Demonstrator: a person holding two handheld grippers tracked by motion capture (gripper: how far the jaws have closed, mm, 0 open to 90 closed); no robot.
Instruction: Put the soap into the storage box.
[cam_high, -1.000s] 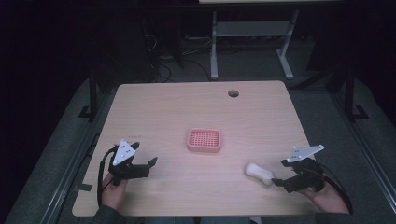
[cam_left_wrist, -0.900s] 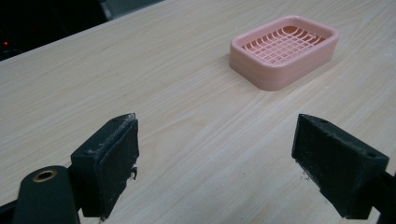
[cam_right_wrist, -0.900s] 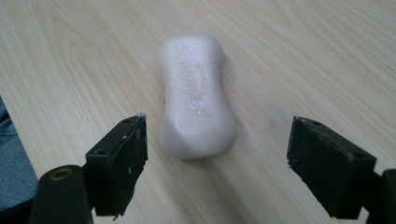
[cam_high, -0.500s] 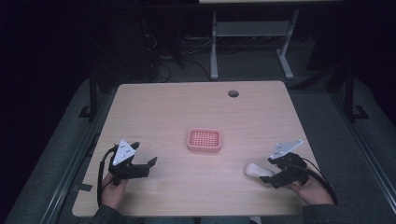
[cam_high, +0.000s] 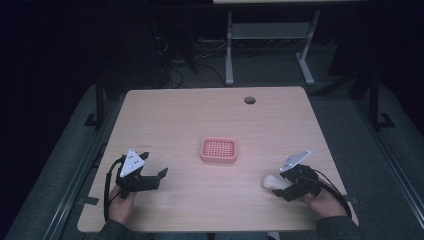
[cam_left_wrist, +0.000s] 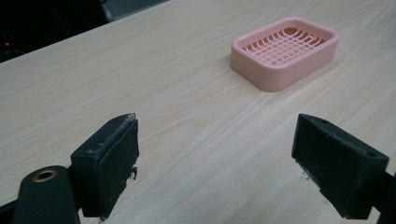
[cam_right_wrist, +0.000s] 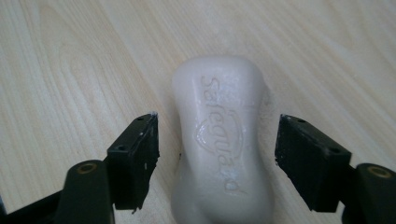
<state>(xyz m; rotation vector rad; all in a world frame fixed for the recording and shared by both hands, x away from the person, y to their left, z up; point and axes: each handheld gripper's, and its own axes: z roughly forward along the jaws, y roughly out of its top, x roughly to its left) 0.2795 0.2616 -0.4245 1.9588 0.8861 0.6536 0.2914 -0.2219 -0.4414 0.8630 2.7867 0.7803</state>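
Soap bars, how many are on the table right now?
1. The white soap bar lies flat on the table, near the front right, between the open jaws of the right gripper. The pink soap dish at the centre holds none.

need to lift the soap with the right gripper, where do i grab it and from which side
Grip the white soap bar across its narrowed waist, coming in along its length as the right gripper already is. The bar lies flat on the table with its long axis between the open jaws, and the pinched middle gives the pads flat sides to close on.

High view dim, surroundings near black; table (cam_high: 190, 115) evenly lit; gripper views bright, sharp, soft shadows.
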